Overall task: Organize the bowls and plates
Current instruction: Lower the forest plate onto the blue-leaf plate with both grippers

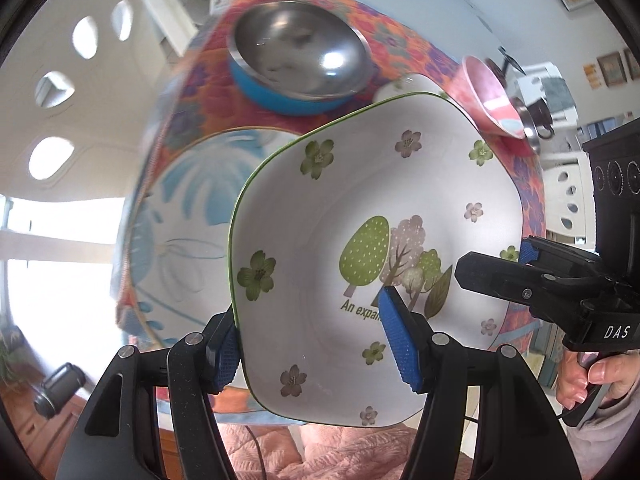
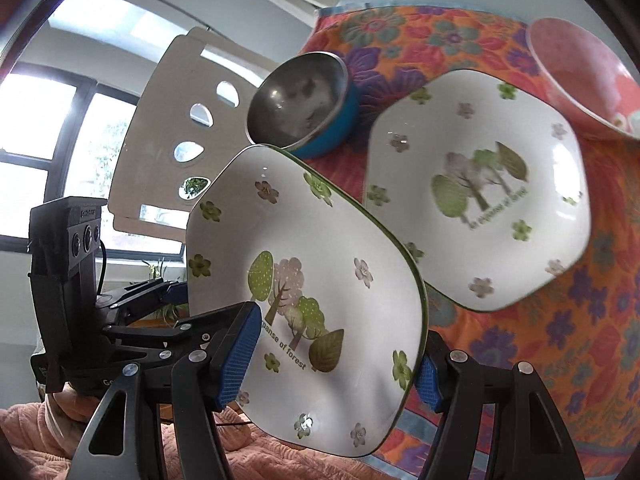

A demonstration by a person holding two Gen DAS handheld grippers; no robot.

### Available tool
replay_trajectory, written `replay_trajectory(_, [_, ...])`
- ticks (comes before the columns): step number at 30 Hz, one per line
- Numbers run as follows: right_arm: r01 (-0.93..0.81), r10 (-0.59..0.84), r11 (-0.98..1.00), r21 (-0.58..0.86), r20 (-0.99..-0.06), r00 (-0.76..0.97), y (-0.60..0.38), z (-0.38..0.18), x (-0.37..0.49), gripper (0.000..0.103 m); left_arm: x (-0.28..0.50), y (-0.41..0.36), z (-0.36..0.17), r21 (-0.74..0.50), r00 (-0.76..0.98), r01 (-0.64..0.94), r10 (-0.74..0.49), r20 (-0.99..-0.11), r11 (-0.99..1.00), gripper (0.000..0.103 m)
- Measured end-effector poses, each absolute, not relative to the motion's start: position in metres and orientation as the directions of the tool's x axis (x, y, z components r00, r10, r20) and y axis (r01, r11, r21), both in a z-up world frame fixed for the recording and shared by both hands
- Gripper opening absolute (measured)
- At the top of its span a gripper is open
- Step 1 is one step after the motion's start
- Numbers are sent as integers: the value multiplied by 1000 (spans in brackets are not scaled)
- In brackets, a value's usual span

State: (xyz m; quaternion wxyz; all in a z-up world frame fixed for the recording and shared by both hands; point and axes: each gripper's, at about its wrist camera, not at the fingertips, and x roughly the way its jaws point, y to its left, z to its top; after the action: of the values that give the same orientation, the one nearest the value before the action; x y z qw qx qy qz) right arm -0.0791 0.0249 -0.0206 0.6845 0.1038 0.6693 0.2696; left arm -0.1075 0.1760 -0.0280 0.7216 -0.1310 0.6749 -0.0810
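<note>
Both grippers, left and right, pinch one plate mid-frame by its rims; uneven pull could slip it.

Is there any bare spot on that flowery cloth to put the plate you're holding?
Bare cloth shows right of and below the matching plate, toward the near right corner of the tablecloth. The far side is crowded: steel bowl, pink bowl. Both grippers, left and right, grip the held plate.
</note>
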Motion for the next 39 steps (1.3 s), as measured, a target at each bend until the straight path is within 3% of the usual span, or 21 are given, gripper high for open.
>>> replay_trajectory(21, [-288,484,811,509,-861,-160,104,-56,-56,67,-108,240,-51,-270,54,-219,-265,-963,938,59])
replay_trajectory(39, [-233,438,839,492,-864,-246,101,-91,-46,67,-99,245,-71,-259,-17,-257,-272,-962,931,59])
